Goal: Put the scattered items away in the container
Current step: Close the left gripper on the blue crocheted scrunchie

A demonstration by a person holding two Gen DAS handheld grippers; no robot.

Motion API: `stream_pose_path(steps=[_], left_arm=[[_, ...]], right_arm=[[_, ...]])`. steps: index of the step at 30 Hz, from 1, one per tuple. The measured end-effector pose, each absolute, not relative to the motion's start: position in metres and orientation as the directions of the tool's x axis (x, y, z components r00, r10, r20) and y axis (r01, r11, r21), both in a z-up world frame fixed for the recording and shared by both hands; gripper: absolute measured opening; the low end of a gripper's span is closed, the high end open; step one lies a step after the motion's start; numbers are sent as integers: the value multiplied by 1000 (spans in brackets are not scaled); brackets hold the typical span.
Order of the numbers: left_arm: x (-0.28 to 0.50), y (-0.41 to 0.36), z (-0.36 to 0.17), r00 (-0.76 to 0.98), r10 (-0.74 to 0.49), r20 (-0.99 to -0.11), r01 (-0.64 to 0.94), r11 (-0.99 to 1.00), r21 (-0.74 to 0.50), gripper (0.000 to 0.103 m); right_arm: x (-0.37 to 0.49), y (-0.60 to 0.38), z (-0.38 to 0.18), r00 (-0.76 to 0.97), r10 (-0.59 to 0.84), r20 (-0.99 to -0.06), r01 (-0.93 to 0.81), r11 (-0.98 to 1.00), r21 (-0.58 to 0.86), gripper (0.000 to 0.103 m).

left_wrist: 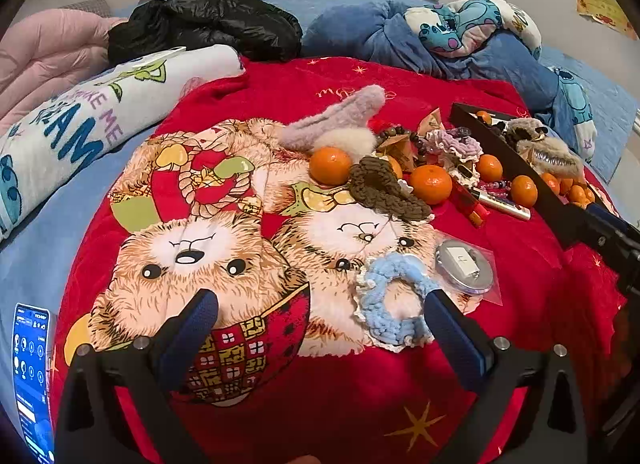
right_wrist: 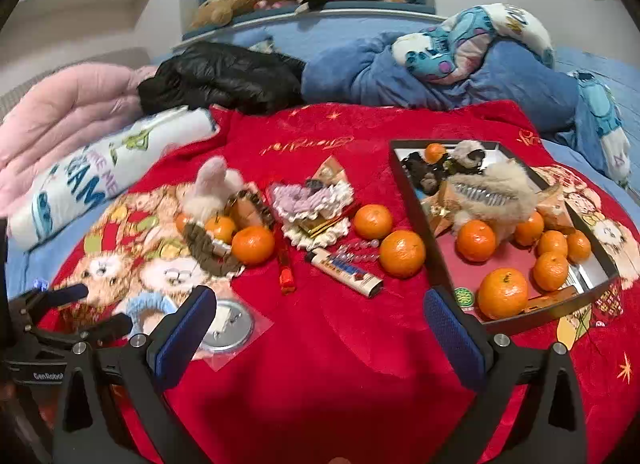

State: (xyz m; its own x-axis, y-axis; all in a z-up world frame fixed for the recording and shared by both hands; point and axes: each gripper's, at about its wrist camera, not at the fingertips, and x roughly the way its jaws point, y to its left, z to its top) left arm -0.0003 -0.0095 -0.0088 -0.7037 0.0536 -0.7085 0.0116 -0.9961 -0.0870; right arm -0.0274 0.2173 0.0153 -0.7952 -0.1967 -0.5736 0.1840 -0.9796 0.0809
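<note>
I have both hand-held grippers, left [left_wrist: 320, 318] and right [right_wrist: 320, 310], spread wide and empty above the red blanket [right_wrist: 320, 344], tray [right_wrist: 416, 200] far right

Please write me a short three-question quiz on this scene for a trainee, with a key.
1. True or false: the left claw is shut on the blue crocheted scrunchie.
2. Where does the lighter lie? A. inside the black tray; B. on the red blanket, outside the tray; C. between the right claw's fingers.
3. Fill in: the brown furry hair clip lies in the ____.

Key
1. False: both its fingers stand wide open, and the scrunchie lies on the blanket by one finger.
2. B. The right claw is open and empty.
3. Tray, among the tangerines.
</note>
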Motion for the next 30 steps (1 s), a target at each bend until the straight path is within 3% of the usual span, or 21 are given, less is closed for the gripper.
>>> stream_pose_path(steps=[30], left_arm=[[-20,5,-27,-660,0,-751,11,-1000,-10,103]], right_arm=[[-28,233,20,-784,-265,-561,208,-964,165,103]])
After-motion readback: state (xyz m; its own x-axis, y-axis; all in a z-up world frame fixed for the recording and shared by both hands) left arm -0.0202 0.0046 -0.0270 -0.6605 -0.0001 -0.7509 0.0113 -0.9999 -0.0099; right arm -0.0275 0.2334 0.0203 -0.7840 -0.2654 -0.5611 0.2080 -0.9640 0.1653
